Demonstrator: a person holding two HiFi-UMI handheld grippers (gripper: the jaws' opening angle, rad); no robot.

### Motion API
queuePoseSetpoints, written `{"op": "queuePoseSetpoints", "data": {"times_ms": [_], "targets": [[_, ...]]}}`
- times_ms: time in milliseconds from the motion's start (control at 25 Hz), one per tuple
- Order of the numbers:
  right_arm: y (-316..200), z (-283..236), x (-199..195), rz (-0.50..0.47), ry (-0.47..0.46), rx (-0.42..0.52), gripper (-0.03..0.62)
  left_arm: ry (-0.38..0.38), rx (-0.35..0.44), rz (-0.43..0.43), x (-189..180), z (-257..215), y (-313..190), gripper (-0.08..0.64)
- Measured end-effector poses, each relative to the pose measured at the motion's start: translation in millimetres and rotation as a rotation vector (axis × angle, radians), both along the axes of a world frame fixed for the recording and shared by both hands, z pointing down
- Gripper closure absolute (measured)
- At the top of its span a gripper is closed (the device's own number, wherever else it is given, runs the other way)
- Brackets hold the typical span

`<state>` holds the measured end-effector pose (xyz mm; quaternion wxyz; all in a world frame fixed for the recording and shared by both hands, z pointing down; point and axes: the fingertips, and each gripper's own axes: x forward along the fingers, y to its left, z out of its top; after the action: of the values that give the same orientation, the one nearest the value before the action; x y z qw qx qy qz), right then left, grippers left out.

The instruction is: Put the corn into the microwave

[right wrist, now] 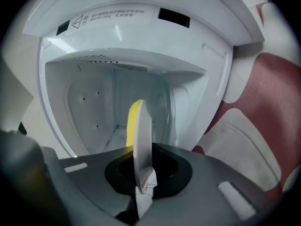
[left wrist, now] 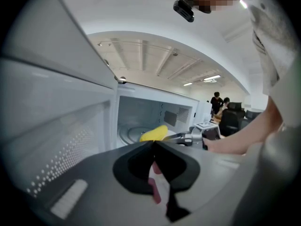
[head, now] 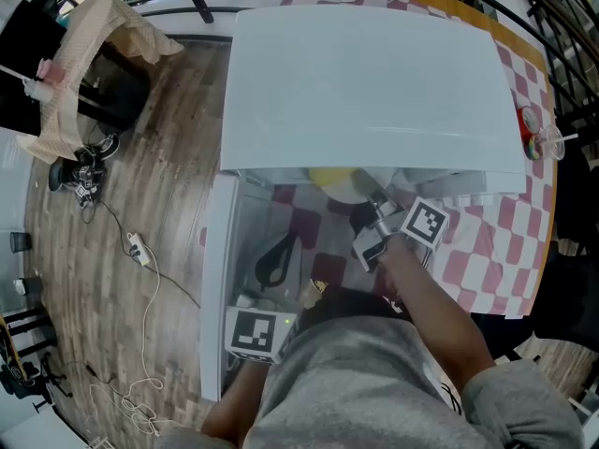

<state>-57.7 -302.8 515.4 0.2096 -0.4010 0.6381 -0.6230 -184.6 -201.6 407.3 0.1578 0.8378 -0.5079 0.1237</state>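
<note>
The yellow corn [head: 329, 180] lies on a small white plate [head: 354, 195] at the mouth of the white microwave [head: 374, 82]. My right gripper [head: 372, 206] is shut on the plate's rim. In the right gripper view the plate [right wrist: 142, 135] stands edge-on in the right gripper [right wrist: 143, 175], with the corn [right wrist: 134, 121] behind it and the open cavity [right wrist: 94, 107] ahead. The left gripper view shows the corn [left wrist: 154, 133] entering the cavity, with the right gripper [left wrist: 188, 138] behind it. My left gripper [left wrist: 153, 145] is shut on nothing, low beside the open door [head: 217, 279].
The microwave stands on a red and white checked tablecloth [head: 496, 251], its door swung open to the left. Left of the table, a cloth-draped stand [head: 84, 54] and cables [head: 140, 251] are on the wooden floor. A cup [head: 543, 143] sits at the table's right edge. People sit far off [left wrist: 221, 102].
</note>
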Motion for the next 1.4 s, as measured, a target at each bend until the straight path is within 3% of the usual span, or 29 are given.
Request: {"op": "queuePoseSetpoints", "data": {"times_ms": [160,440,720,1120,1280,1400], "targets": [[0.6,1.3,3.0,0.039,-0.029,-0.052,0.585,-0.005,0.017,0.005,0.4,-1.2,-0.4,0.551],[5.4,3.5,-0.5,0.026,-0.092,-0.099,0.584,-0.012,0.013,0.019,4.4,-3.7,3.2,0.551],[13.5,7.7,3.5,0.044,-0.081,-0.164,0.572,-0.025,0.016,0.021,4.7,-2.9,5.3,0.551],[-2.8,-6.5,-4.3,0.078,-0.101,-0.121,0.580,-0.040,0.012,0.029,7.4,0.2,8.0,0.551],[-6.7,-15.5,-9.5,0.022,-0.107,-0.060,0.513,-0.045,0.013,0.031,7.3,0.5,8.5,0.551],[-2.4,-18.4,-11.1,-0.064,-0.044,0.003,0.460,-0.046,0.005,0.030,7.4,0.3,9.1,0.551]]}}
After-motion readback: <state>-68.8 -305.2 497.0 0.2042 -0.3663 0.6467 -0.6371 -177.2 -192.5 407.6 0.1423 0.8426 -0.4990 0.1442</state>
